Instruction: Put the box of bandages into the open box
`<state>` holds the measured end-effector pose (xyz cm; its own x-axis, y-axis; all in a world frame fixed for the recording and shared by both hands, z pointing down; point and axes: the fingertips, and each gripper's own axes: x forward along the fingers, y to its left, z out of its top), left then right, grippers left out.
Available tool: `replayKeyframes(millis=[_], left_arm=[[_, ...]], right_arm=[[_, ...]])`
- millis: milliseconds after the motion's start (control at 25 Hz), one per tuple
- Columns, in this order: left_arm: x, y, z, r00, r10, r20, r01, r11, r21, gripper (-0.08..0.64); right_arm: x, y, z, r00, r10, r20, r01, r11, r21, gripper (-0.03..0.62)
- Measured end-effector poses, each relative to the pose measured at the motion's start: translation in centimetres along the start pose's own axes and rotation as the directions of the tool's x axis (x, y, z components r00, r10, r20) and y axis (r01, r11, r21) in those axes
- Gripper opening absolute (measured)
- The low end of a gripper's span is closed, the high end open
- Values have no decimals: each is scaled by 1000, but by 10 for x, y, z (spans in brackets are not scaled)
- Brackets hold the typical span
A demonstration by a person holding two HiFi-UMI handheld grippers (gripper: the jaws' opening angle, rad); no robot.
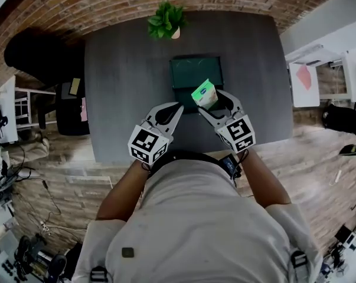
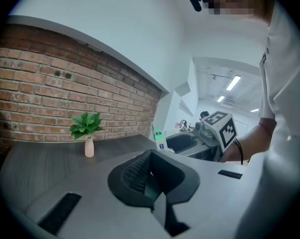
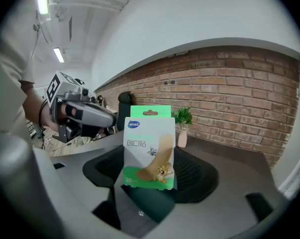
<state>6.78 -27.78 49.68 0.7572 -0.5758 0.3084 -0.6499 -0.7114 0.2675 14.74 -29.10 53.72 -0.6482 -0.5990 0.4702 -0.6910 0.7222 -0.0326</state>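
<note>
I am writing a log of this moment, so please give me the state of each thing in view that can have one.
box of bandages: upright, gripped, seen over the open box's near edge.
open box: open, resting on the table.
right gripper: shut on the box of bandages.
left gripper: shut, holding nothing.
plant: upright in its vase.

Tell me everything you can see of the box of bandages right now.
The box of bandages is a flat, thin carton, seemingly cardboard, white and green, with a green hang tab on top, a blue logo, a printed tan bandage and cartoon figures. It stands upright, pinched at its lower edge by the right hand-held gripper, printed face towards that gripper's camera. In the head view it overlaps the near right part of the dark green open box; contact there cannot be told.
</note>
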Motion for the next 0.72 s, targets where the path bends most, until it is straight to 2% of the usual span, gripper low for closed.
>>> replayKeyframes(millis=[240,480,720], left_arm=[[16,13,-38,996,21,-82,-24,999,-35,15],[37,18,-74,987,14,-163,-21,999,-40,17],[52,37,-101,972,30,-231,-45,997,-63,17]], right_arm=[[20,-8,-37,995,53,-89,-54,998,-10,300],[40,-23,-79,984,61,-167,-69,997,-40,301],[64,-22,-117,950,107,-292,-135,988,-76,299]])
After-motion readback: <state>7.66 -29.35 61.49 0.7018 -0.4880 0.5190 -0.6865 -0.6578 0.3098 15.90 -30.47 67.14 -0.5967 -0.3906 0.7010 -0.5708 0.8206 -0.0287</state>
